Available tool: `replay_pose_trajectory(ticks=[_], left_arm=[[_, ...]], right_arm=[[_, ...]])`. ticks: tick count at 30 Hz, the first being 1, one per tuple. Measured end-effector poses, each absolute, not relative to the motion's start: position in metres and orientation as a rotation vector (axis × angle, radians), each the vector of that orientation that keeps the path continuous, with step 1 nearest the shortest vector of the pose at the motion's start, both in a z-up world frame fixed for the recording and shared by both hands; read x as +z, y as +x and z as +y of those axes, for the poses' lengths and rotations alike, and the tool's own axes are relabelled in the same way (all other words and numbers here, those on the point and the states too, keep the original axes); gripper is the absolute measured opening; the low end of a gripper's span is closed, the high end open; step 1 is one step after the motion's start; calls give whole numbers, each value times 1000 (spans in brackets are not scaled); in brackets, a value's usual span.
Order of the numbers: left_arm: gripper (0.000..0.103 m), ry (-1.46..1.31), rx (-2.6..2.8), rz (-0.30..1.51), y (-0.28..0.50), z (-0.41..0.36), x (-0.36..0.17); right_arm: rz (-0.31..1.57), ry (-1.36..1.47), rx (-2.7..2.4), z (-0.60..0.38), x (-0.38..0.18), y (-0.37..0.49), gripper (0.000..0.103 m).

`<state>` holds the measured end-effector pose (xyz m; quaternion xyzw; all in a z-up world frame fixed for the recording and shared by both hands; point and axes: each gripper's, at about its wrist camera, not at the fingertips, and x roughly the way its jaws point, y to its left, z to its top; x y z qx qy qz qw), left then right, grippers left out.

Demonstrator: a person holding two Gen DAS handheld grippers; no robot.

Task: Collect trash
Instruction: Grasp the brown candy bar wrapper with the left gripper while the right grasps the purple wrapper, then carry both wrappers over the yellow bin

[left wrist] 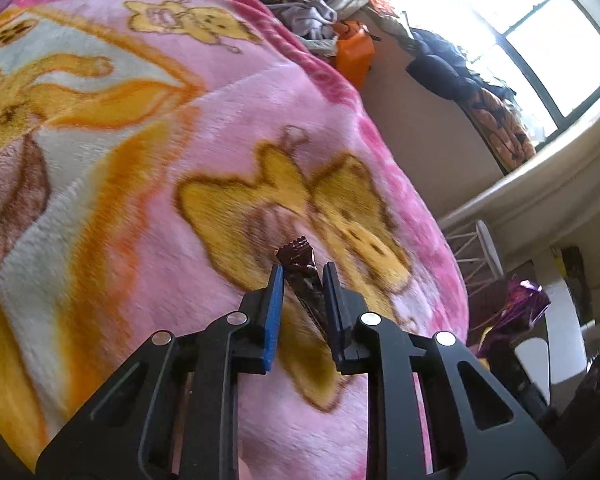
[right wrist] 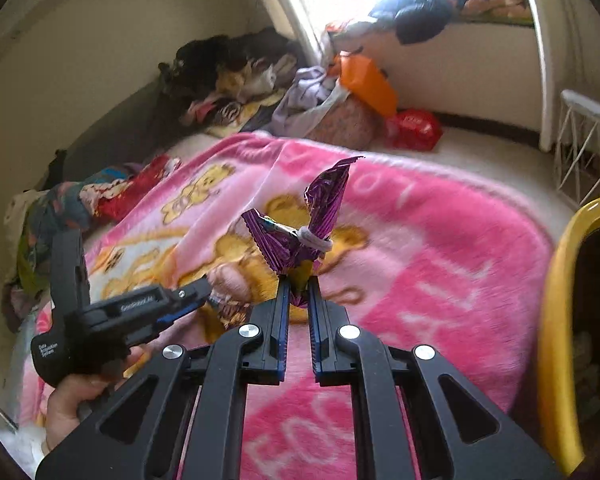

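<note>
A pink cartoon blanket point(left wrist: 148, 128) covers the bed. Just above it my left gripper point(left wrist: 304, 270) is shut on a dark brown crinkled wrapper point(left wrist: 298, 254), which slants between the pads. My right gripper point(right wrist: 298, 280) is shut on a purple foil wrapper point(right wrist: 300, 240) with a pale band around its middle, held above the blanket point(right wrist: 420, 248). The purple wrapper point(left wrist: 520, 308) also shows at the right edge of the left wrist view. In the right wrist view a hand point(right wrist: 68, 400) holds the left gripper point(right wrist: 206, 290) low on the left.
A yellow-rimmed container point(right wrist: 556, 280) stands close on the right. Piled clothes point(right wrist: 236, 76), an orange bag point(right wrist: 368, 76) and a red packet point(right wrist: 414, 128) lie beyond the bed. A white wire rack point(right wrist: 584, 148) stands by the wall under the bright window point(left wrist: 532, 24).
</note>
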<state>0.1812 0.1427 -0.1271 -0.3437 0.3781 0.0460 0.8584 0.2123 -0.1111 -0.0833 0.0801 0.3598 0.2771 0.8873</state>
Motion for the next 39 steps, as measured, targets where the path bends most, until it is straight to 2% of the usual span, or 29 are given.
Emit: replay_pose_trajectory(ticks=[23, 39], left_arm=[[14, -489, -156, 693, 190, 7, -54], [14, -353, -304, 706, 201, -87, -48]], right_arm=[[684, 229, 303, -257, -61, 198, 9], [762, 295, 148, -336, -84, 186, 9]])
